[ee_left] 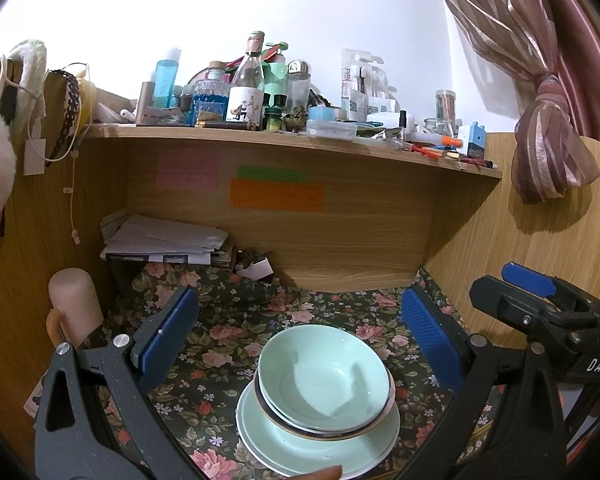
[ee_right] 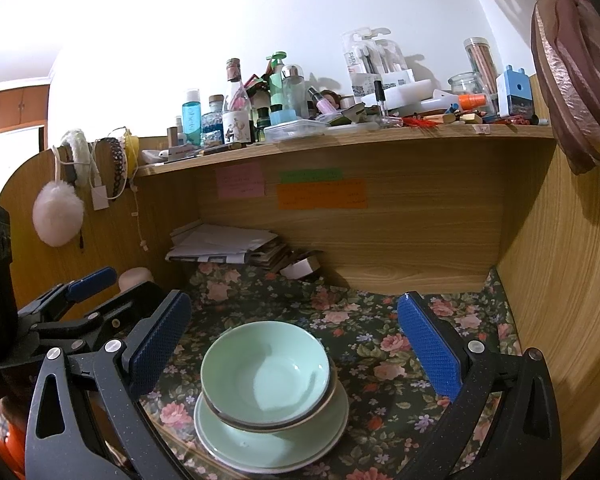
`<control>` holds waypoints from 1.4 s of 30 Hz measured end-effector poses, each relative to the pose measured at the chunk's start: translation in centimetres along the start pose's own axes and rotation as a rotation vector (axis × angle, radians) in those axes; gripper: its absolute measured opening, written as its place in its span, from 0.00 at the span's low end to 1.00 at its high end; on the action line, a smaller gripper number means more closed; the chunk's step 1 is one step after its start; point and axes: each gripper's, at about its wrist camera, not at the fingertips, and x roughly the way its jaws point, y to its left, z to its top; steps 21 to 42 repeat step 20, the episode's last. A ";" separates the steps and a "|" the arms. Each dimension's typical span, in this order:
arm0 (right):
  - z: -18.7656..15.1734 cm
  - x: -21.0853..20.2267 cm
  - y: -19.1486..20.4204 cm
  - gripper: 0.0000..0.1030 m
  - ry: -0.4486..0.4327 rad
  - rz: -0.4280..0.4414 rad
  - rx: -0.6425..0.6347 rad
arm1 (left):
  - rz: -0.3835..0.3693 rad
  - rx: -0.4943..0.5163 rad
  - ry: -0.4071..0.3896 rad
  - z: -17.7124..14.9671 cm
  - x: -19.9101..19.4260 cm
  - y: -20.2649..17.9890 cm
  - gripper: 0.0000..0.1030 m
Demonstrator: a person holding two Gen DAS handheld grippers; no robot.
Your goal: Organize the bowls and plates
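I am holding my left tool (ee_left: pixel 300 328) and right tool (ee_right: pixel 294 340) side by side over the floral-cloth counter (ee_right: pixel 380 344), both spread wide and gripping nothing. Between their ribbed blue pads (ee_right: pixel 428 352), glossy mint-green round bowls (ee_right: pixel 266 384) are sitting nested on stacked plates (ee_right: pixel 260 444) near the counter's front

Left gripper (ee_left: pixel 300 332) hangs w/ jaws spread wide, nothing between the blue pads (ee_left: pixel 168 336), over a stack on the floral cloth (ee_left: pixel 228 312): mint-green bowl (ee_left: pixel 324 376) nested in a gold-rimmed bowl (ee_left: pixel 300 426), both on mint plates (ee_left: pixel 284 440). Right gripper (ee_left: pixel 540 304) enters at right edge, jaw gap can't be judged here. Behind: paper pile (ee_left: pixel 164 244) in the wooden nook, sticky notes (ee_left: pixel 276 194) on back panel, cluttered shelf (ee_left: pixel 260 136) of bottles above.
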 end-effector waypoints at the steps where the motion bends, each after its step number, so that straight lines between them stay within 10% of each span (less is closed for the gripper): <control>1: 0.0 0.0 0.0 1.00 0.001 0.000 0.000 | -0.001 -0.002 0.002 0.0 0.0 0.0 1.00; 42: -0.3 1.1 -1.2 1.00 0.024 -0.013 0.015 | -0.014 -0.010 0.039 -0.4 1.1 0.0 1.00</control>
